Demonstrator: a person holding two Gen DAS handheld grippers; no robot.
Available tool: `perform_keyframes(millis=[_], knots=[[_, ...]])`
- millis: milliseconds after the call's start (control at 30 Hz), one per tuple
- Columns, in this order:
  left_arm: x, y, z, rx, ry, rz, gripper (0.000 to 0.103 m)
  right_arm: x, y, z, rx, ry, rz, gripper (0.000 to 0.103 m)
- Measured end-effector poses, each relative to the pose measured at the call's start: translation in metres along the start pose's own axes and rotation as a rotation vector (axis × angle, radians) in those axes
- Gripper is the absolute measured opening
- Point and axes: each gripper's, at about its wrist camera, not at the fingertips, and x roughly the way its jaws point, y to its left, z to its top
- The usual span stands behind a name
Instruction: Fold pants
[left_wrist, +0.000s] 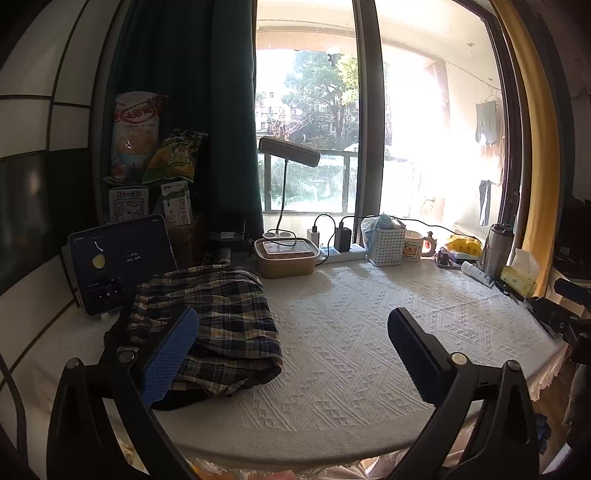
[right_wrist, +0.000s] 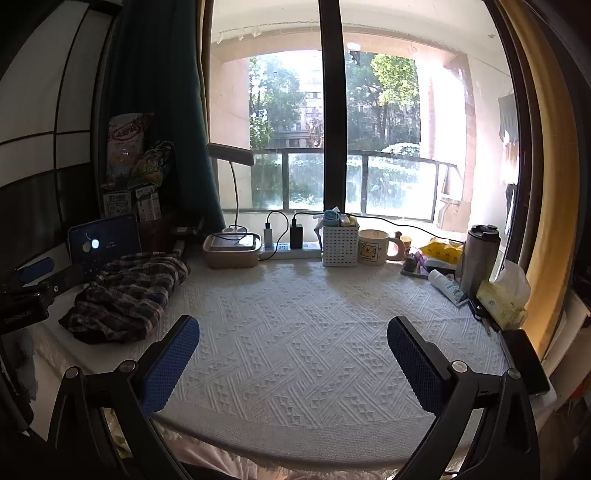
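The plaid pants (left_wrist: 218, 317) lie in a folded heap on the white textured tablecloth (left_wrist: 354, 332) at the table's left side; in the right wrist view they (right_wrist: 129, 295) sit at the far left. My left gripper (left_wrist: 293, 332) is open and empty, its left finger just in front of the pants. My right gripper (right_wrist: 293, 339) is open and empty over the cloth (right_wrist: 295, 332), well to the right of the pants. The left gripper's body also shows at the left edge of the right wrist view (right_wrist: 33, 288).
A tablet (left_wrist: 122, 258) stands behind the pants. Along the back are a lunch box (left_wrist: 286, 256), a desk lamp (left_wrist: 288, 151), a power strip (left_wrist: 341, 253), a white basket (left_wrist: 386, 243), a mug (left_wrist: 415, 245), a steel flask (right_wrist: 478, 258) and a tissue pack (right_wrist: 502, 295). Snack bags (left_wrist: 136, 136) are at the back left.
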Motion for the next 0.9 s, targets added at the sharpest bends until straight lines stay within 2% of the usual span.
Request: perform_keyframes(millis=[900], knots=[[-0.0067, -0.0027, 0.0011, -0.004, -0.01, -0.012, 0.101, 0.0034, 0.005, 0.0006, 0.009, 0.008, -0.003, 0.102]])
